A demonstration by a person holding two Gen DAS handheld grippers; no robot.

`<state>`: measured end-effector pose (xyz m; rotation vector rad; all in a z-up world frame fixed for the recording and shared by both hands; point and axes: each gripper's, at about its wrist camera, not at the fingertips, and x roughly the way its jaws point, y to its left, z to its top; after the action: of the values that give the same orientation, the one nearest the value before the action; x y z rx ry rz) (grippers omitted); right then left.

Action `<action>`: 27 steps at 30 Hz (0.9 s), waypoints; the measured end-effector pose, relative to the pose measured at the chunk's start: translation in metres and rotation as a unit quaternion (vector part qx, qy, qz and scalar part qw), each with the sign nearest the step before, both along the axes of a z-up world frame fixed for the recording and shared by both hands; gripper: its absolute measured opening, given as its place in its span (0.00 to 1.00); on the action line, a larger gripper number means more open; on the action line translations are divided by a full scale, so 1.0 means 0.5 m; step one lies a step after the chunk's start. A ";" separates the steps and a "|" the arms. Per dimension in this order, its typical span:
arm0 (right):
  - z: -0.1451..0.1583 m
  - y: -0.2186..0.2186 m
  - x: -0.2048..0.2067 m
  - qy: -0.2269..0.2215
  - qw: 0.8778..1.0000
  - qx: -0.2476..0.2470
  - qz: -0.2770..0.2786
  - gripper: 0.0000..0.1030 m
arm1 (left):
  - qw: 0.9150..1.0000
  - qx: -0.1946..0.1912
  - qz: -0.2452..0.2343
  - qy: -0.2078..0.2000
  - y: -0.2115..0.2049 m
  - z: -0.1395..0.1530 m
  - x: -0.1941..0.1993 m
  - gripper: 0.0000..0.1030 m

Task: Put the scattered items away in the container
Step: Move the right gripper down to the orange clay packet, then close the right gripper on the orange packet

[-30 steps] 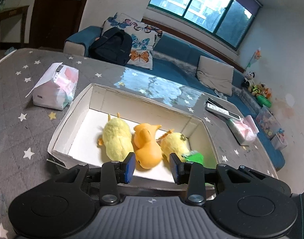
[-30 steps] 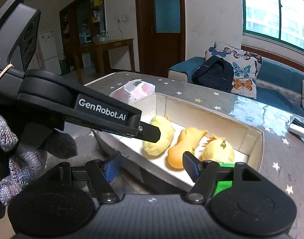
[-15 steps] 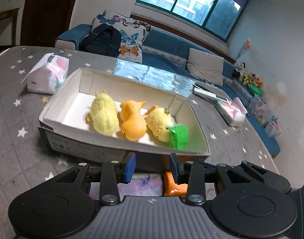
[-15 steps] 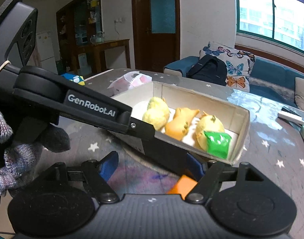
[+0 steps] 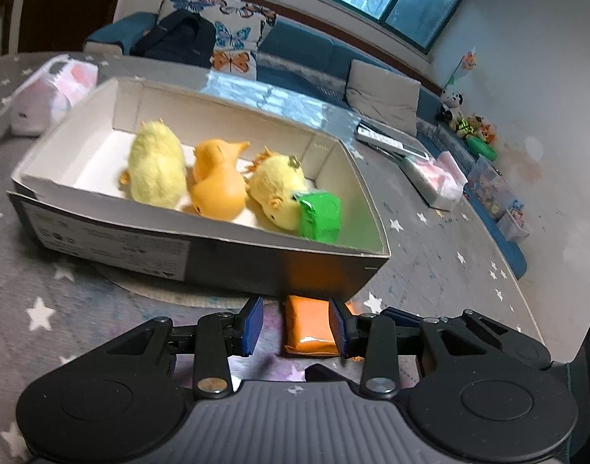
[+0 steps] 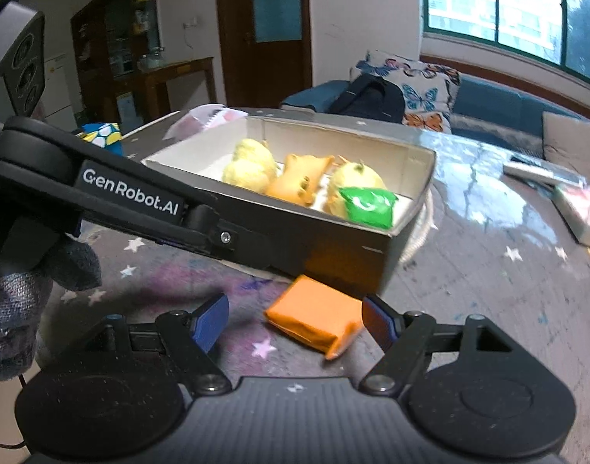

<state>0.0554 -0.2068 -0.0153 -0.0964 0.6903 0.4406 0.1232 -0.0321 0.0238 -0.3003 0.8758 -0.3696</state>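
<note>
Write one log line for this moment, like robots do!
stage: reaching | target: orange packet on table, outside box | left gripper: open | right gripper: opening, around packet

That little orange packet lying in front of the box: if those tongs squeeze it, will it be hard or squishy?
Probably squishy: the orange packet looks like a soft, puffy pouch with a crimped end. Its shiny wrapper may be somewhat slippery. It lies flat on the table, so it is unlikely to roll, and it seems light.

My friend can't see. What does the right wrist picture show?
An orange packet lies on the starry tablecloth between the opening right gripper jaws. Behind it, a box holds three plush chicks and a green packet.
</note>
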 end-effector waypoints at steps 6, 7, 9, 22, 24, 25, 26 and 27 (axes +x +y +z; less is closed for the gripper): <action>-0.025 -0.021 0.011 0.019 1.000 0.003 -0.017 0.79 | 1.000 -0.011 -0.004 0.021 -0.015 -0.024 0.017 0.39; -0.029 -0.023 0.013 0.021 1.000 0.004 -0.019 0.79 | 1.000 -0.013 -0.003 0.025 -0.017 -0.028 0.020 0.39; -0.035 -0.025 0.016 0.026 0.999 0.008 -0.022 0.79 | 0.999 -0.018 -0.005 0.030 -0.020 -0.033 0.026 0.39; -0.054 -0.015 0.037 0.042 0.998 0.020 -0.036 0.74 | 0.998 -0.038 -0.010 0.053 -0.030 -0.056 0.046 0.38; -0.055 -0.014 0.037 0.039 0.998 0.017 -0.039 0.74 | 0.998 -0.040 -0.009 0.055 -0.030 -0.059 0.048 0.38; -0.054 -0.014 0.037 0.039 0.998 0.018 -0.040 0.72 | 0.997 -0.042 -0.009 0.058 -0.030 -0.062 0.049 0.38; -0.053 -0.014 0.038 0.039 0.998 0.019 -0.042 0.71 | 0.997 -0.043 -0.008 0.060 -0.030 -0.063 0.050 0.38; -0.053 -0.014 0.038 0.039 0.998 0.019 -0.043 0.70 | 0.997 -0.043 -0.007 0.060 -0.031 -0.065 0.050 0.38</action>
<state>0.0746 -0.2136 -0.0416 -0.0138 0.7590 0.3752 0.1483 -0.0475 -0.0085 -0.3996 0.9822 -0.4059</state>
